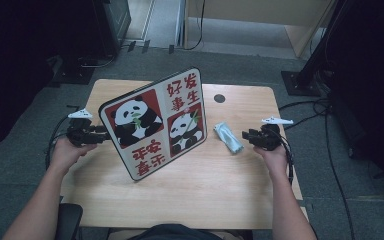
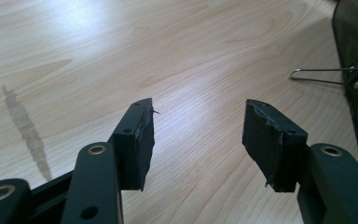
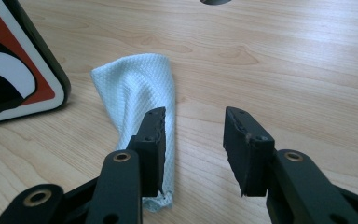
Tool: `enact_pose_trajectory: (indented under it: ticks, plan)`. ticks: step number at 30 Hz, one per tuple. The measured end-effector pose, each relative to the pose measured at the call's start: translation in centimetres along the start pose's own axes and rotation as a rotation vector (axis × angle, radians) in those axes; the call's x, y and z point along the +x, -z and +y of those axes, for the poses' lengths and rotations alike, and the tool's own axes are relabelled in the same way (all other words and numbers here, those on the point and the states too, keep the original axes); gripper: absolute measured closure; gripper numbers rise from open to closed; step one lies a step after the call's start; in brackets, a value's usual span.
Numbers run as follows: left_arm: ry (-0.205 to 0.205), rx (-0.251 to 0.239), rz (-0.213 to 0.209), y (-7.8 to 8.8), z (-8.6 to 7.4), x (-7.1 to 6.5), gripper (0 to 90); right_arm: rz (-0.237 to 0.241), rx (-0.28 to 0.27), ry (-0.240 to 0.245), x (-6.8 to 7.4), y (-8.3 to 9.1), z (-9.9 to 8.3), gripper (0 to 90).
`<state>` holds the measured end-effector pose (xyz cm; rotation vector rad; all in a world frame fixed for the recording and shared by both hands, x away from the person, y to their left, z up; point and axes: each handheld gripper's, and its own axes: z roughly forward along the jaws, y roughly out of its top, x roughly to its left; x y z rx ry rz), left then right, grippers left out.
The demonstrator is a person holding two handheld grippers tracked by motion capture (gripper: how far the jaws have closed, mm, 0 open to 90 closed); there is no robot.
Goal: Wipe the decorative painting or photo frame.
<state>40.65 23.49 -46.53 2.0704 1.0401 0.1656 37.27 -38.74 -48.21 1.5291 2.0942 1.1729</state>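
Note:
A square board [image 1: 155, 122] printed with pandas and red characters stands tilted on the wooden table [image 1: 205, 185]. My left gripper [image 1: 104, 134] is just left of it, open, with bare wood between its jaws [image 2: 198, 112]. The board's dark back [image 2: 354, 37] and its wire stand [image 2: 326, 74] lie off to the right in the left gripper view. A folded light-blue cloth [image 1: 228, 136] lies flat to the right of the board. My right gripper [image 1: 245, 135] is open beside the cloth's right end. In the right gripper view [image 3: 196, 116] the cloth [image 3: 137, 93] runs under the left jaw, and the gap holds nothing.
A round dark hole [image 1: 219, 98] sits in the table near its far edge. The board's corner [image 3: 18, 70] rests on the wood left of the cloth. Cables [image 1: 330, 135] and a stand's base [image 1: 300, 80] lie on the grey floor to the right of the table.

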Motion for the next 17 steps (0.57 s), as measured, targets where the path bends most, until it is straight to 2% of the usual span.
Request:
enact_pose_trajectory:
  ticks: [9, 14, 17]
  plan:
    - [0.043, 0.002, 0.017, 0.2, -0.6, 1.1, 42.4, -0.031, 0.006, 0.021, -0.5, 0.4, -0.5, 56.8]
    - [0.047, 0.005, 0.024, 0.1, -0.6, 1.2, 41.3, -0.037, -0.016, 0.034, -0.8, 0.3, -0.4, 55.2]
    - [0.039, 0.005, 0.024, 0.0, -0.7, 1.1, 40.6, -0.048, -0.02, 0.026, -1.2, 0.0, -0.4, 54.6]
